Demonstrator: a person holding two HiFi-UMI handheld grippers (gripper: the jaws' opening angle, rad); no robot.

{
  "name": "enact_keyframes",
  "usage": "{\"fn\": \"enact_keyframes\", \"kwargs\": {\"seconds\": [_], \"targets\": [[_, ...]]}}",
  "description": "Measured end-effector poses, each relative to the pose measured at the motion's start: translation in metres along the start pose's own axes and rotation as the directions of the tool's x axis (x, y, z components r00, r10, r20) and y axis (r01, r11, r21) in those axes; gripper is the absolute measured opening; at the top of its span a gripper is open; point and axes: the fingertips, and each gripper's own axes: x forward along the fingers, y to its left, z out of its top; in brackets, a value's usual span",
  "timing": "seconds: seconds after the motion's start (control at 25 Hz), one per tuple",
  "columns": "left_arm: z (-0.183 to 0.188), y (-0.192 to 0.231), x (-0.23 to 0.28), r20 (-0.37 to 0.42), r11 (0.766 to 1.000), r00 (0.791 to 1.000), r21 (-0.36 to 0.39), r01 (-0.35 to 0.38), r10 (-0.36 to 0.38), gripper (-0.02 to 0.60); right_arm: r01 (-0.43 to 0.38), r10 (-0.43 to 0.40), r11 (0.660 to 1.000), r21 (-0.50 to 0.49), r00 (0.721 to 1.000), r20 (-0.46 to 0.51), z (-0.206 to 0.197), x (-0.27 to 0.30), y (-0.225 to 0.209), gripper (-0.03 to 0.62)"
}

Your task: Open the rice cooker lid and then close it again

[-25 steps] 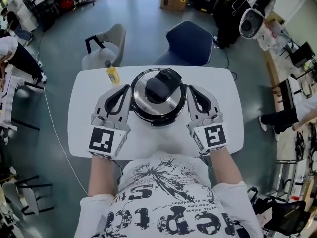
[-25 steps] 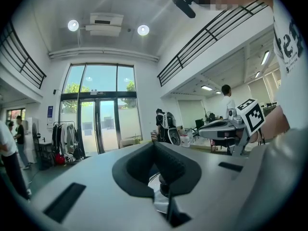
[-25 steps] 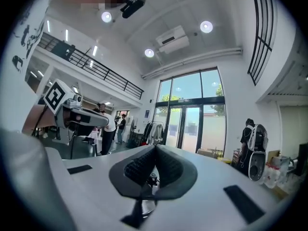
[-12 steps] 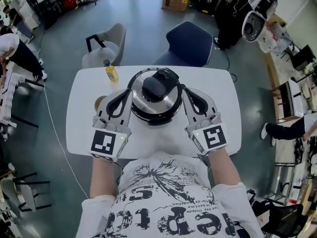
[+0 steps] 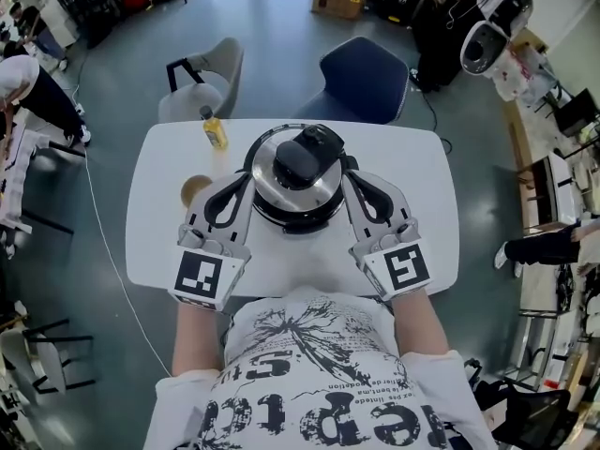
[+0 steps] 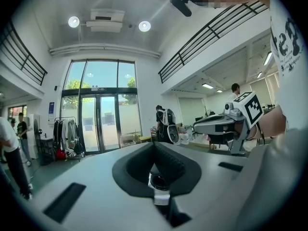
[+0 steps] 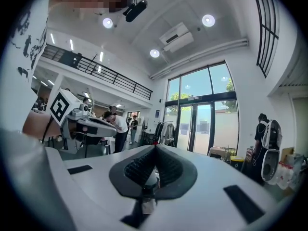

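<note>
The rice cooker (image 5: 298,178) stands mid-table in the head view, its steel lid closed and a black handle (image 5: 302,160) on top. My left gripper (image 5: 244,176) lies along its left flank and my right gripper (image 5: 347,176) along its right flank, both level. Each has its jaws shut tip to tip with nothing between them. Whether the tips touch the cooker cannot be told. In the left gripper view the jaws (image 6: 154,144) meet against the open room; in the right gripper view they (image 7: 155,148) do the same. The cooker is in neither gripper view.
The white table (image 5: 159,251) also holds a small yellow bottle (image 5: 215,131) at the back left and a round brown object (image 5: 195,189) beside my left gripper. A blue chair (image 5: 361,78) and a grey chair (image 5: 202,82) stand behind the table. People are at the far left.
Both grippers have drawn a little closer to the cooker's sides, the right one angling inward. The round brown object has come into sight left of my left gripper.
</note>
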Motion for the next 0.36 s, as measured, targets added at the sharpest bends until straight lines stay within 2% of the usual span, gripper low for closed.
{"fn": "enact_keyframes", "kwargs": {"seconds": [0.16, 0.36], "targets": [[0.009, 0.0053, 0.0029, 0.043, 1.0, 0.999, -0.018, -0.011, 0.012, 0.014, -0.023, 0.023, 1.0, -0.021, 1.0, -0.012, 0.0039, 0.0022, 0.0027, 0.011], [0.0022, 0.0068, 0.0081, 0.032, 1.0, 0.999, -0.025, -0.011, 0.011, 0.014, -0.019, 0.019, 1.0, -0.015, 1.0, -0.019, -0.0054, 0.0054, 0.0019, 0.011]]}}
